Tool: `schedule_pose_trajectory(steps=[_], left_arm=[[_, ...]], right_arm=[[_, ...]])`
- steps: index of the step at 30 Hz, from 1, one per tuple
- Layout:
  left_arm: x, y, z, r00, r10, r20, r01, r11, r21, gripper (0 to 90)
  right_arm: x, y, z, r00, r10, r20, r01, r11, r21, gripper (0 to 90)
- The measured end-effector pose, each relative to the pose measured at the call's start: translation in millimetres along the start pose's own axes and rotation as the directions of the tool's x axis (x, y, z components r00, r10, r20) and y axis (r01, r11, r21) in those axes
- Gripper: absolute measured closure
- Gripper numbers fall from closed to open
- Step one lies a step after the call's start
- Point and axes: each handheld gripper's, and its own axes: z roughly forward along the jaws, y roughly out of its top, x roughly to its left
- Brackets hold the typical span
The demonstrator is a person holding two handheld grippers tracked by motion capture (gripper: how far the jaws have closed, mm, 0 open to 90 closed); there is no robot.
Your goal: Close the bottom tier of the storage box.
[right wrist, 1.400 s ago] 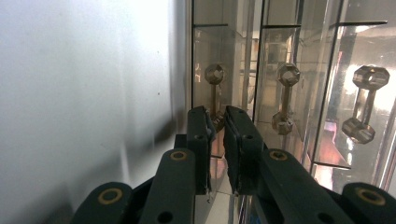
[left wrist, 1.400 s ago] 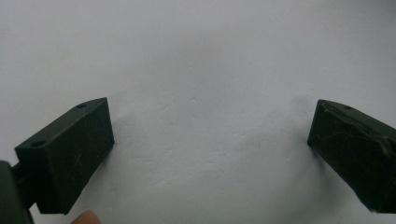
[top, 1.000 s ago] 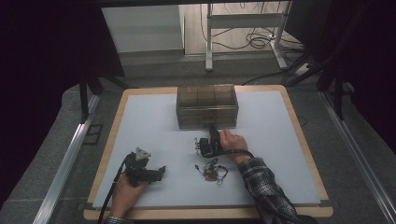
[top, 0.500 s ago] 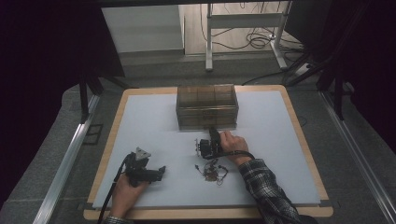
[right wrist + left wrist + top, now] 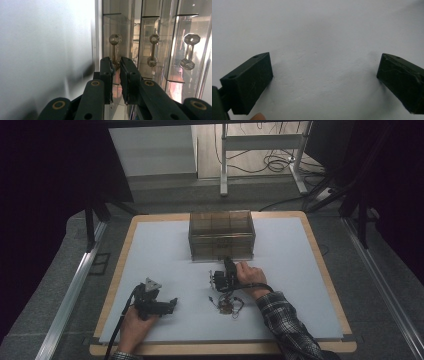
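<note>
At lower left of the high view, the left claw (image 5: 172, 303) lies released on the white bench (image 5: 150, 250), nothing between its wide jaws. Just right of centre, the right claw (image 5: 229, 263) sits clenched at the clear drawer cabinet (image 5: 221, 235), its jaws closed on the leftmost drawer handle (image 5: 114, 51). A small tangle of jewellery (image 5: 226, 304) lies just below.

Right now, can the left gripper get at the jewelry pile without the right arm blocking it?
Probably yes. The left gripper lies open on the mat, and bare mat separates it from the jewelry pile; the right gripper is up at the drawer box.
</note>
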Motion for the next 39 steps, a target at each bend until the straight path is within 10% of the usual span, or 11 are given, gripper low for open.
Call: schedule_pose_trajectory(steps=[39], left_arm=[[0.0,0.0,0.0,1.0000,0.001,0.000,-0.001,1.0000,0.000,0.5]], right_arm=[[-5.2,-2.8,-14.3,0.9968,0.059,-0.054,-0.061,0.997,-0.042,69.7]])
